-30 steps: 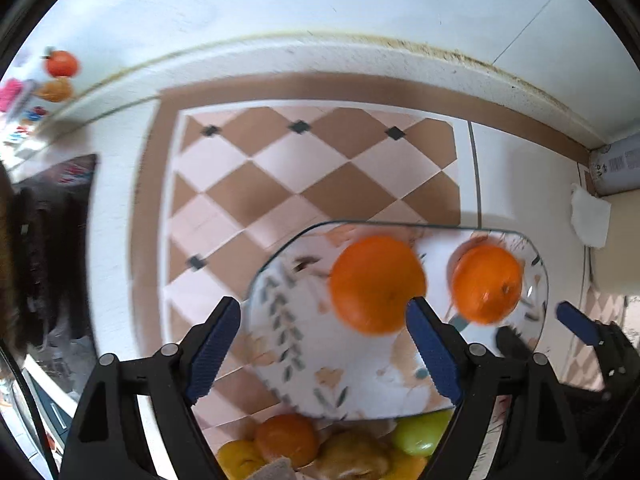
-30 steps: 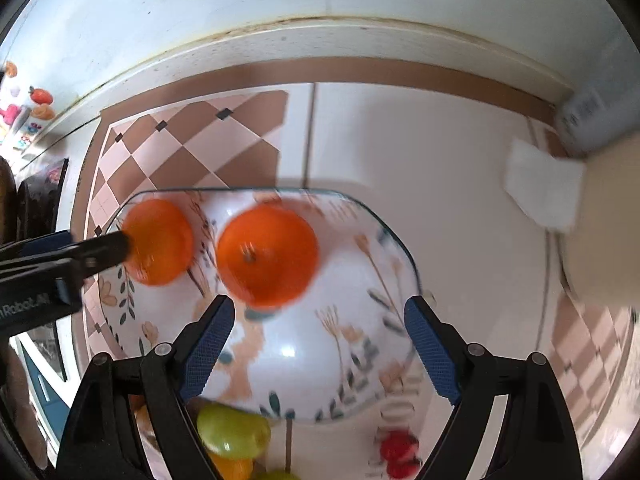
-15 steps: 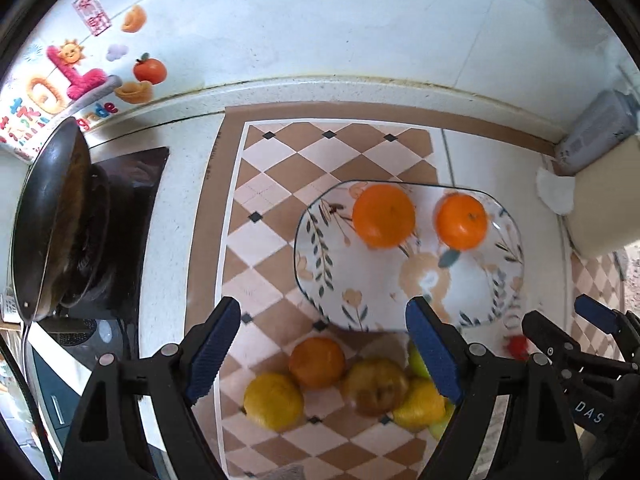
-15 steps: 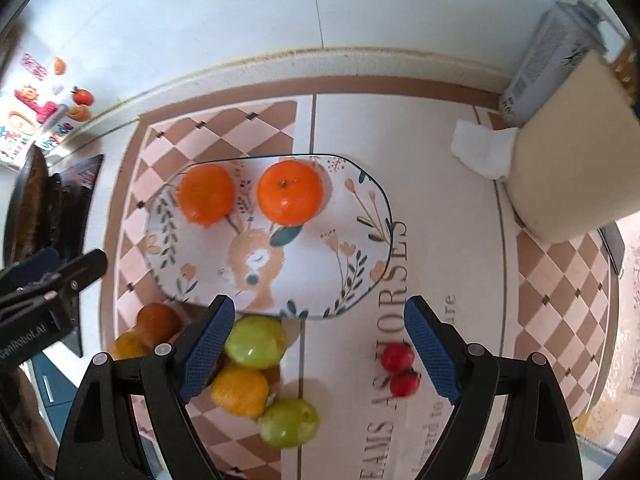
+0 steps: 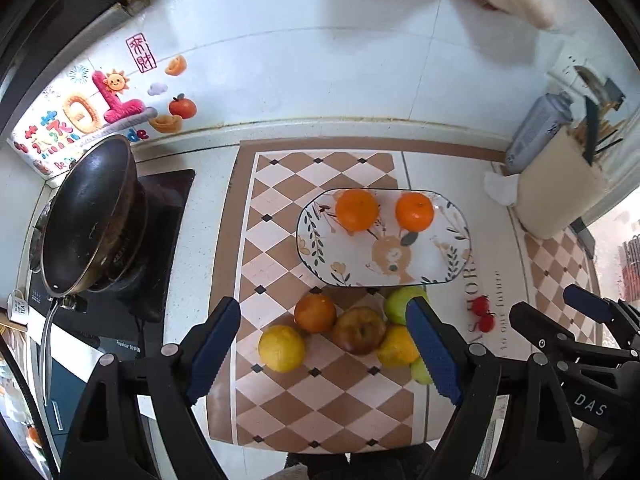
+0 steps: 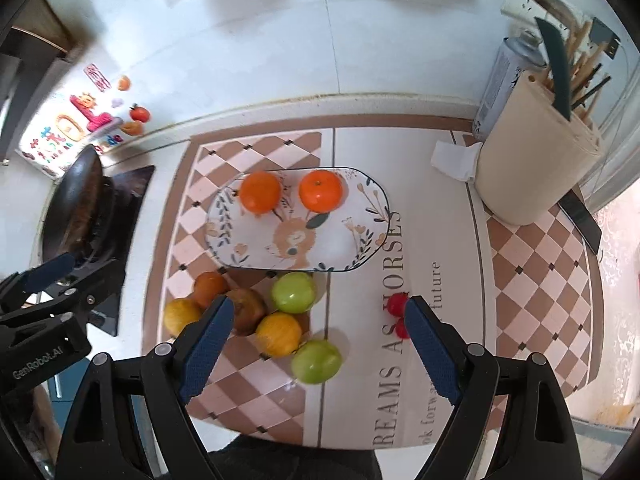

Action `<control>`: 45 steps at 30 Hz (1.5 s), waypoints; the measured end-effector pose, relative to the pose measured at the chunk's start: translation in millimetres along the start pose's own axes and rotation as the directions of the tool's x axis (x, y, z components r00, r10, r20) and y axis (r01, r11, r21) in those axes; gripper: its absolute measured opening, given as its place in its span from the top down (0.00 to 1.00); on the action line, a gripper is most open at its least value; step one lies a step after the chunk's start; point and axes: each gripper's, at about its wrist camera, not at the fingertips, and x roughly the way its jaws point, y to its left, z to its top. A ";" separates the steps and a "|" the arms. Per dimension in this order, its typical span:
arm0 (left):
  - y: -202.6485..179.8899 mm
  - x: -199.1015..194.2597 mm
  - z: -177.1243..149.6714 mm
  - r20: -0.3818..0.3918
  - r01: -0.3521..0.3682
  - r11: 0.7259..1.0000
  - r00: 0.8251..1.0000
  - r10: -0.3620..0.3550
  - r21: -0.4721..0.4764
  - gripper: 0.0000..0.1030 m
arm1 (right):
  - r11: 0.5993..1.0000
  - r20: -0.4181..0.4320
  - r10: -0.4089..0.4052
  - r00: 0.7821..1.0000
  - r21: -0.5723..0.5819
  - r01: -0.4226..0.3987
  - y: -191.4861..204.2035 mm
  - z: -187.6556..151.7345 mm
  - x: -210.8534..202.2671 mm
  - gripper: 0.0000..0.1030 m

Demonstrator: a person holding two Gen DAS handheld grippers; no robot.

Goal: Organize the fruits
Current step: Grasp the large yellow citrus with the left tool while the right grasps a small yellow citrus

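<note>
A patterned oval plate (image 5: 448, 258) (image 6: 352, 240) lies on the checkered counter mat, with two oranges (image 5: 357, 209) (image 6: 260, 191) side by side at its far edge. In front of the plate sits a cluster of loose fruit: an orange one (image 5: 315, 313), a yellow one (image 5: 281, 347), a brownish apple (image 5: 359, 330) (image 6: 250, 309), green apples (image 6: 293, 291) (image 6: 316, 361), and another yellow fruit (image 6: 278, 333). Two small red fruits (image 6: 397, 305) lie to the right. My left gripper (image 5: 324, 348) and my right gripper (image 6: 316, 348) hover high above the fruit, both open and empty.
A dark wok (image 5: 86, 216) sits on a stove at the left. At the right stand a cream utensil holder (image 6: 532, 168) with knives, a grey canister (image 5: 536, 130) and a crumpled tissue (image 6: 454, 158). A tiled wall with stickers runs along the back.
Both grippers rose and drew back from the plate; the loose fruit, wok and utensil holder came into view. The two oranges stay on the plate. Jaws remain open.
</note>
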 end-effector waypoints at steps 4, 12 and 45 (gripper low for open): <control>0.6 -18.3 -11.5 0.023 0.013 1.000 1.000 -0.013 0.000 0.18 | 1.000 0.020 0.021 1.000 0.009 -0.022 5.5 -11.1 -19.9 0.14; 8.3 -39.5 -23.9 0.051 0.028 0.999 0.998 -0.027 -0.019 0.18 | 0.998 0.041 0.054 0.998 0.021 -0.055 12.6 -28.2 -41.5 0.14; 67.0 191.5 -67.8 -0.447 -0.030 0.998 0.895 0.000 -0.060 0.06 | 0.952 -0.347 0.179 0.921 0.299 -0.073 -35.4 -93.8 182.8 0.23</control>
